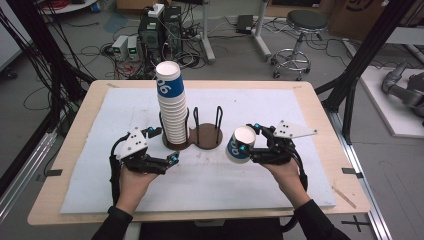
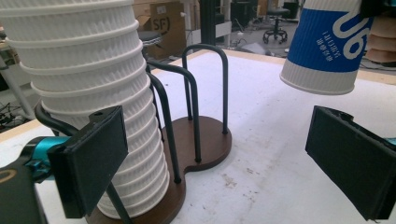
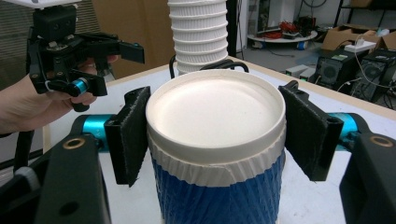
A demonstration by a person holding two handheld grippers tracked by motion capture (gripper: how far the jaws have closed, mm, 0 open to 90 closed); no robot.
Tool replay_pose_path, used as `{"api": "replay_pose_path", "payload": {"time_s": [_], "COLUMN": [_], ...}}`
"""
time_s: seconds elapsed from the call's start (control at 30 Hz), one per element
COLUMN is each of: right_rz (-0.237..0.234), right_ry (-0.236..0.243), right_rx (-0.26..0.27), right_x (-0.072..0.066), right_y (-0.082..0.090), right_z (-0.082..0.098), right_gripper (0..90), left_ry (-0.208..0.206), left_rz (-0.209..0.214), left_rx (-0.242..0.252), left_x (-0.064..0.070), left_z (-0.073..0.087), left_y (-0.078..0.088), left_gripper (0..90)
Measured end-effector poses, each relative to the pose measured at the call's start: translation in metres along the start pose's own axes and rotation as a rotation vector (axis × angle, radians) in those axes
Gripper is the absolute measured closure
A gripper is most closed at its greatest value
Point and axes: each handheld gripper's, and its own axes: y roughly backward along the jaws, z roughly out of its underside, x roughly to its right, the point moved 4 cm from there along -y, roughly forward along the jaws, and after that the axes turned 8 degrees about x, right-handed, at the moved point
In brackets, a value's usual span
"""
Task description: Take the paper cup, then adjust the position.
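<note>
A tall stack of white ribbed paper cups [image 1: 172,110] [image 2: 88,70] [image 3: 198,32], topped by a blue-banded one, stands in one side of a two-place brown holder [image 1: 206,140] [image 2: 210,140] with black wire hoops. The holder's other side holds nothing. My right gripper [image 1: 247,139] [image 3: 215,135] is shut on a single blue-and-white cup [image 1: 236,150] [image 3: 219,196] [image 2: 327,42], held tilted above the mat just right of the holder, its flat white end facing the right gripper view. My left gripper [image 1: 167,145] [image 2: 219,158] [image 3: 105,70] stands open and low, beside the foot of the stack, nothing between its pads.
A white mat [image 1: 280,105] covers most of the wooden table [image 1: 320,115]. Black frame posts [image 1: 365,50] rise at both sides. On the floor beyond are computer cases [image 1: 160,30], cables and a stool [image 1: 300,30].
</note>
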Motion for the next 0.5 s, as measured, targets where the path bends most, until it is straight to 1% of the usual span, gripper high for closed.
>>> {"api": "replay_pose_path", "payload": {"time_s": [0.07, 0.13, 0.27, 0.37, 0.5], "right_rz": [-0.001, 0.0, 0.005, 0.008, 0.007], "right_ry": [0.006, 0.003, -0.002, -0.004, -0.007], "right_rx": [-0.003, -0.006, -0.001, 0.009, 0.012], "right_x": [-0.001, -0.001, 0.0, 0.001, 0.001], "right_y": [0.0, 0.001, 0.002, 0.004, 0.005], "right_z": [0.001, 0.002, 0.002, 0.001, 0.0], "right_gripper": [30.2, 30.3, 30.3, 30.2, 30.3], "left_ry": [0.006, 0.017, 0.01, 0.015, 0.009], "left_rz": [-0.002, 0.007, 0.024, 0.049, 0.084], "left_rx": [0.0, -0.001, -0.009, -0.005, -0.01], "left_x": [0.0, 0.001, 0.004, 0.008, 0.014], "left_z": [0.001, 0.002, 0.003, 0.003, 0.004], "left_y": [0.0, -0.002, -0.007, -0.009, -0.014], "left_gripper": [5.6, 5.6, 5.6, 5.6, 5.6]}}
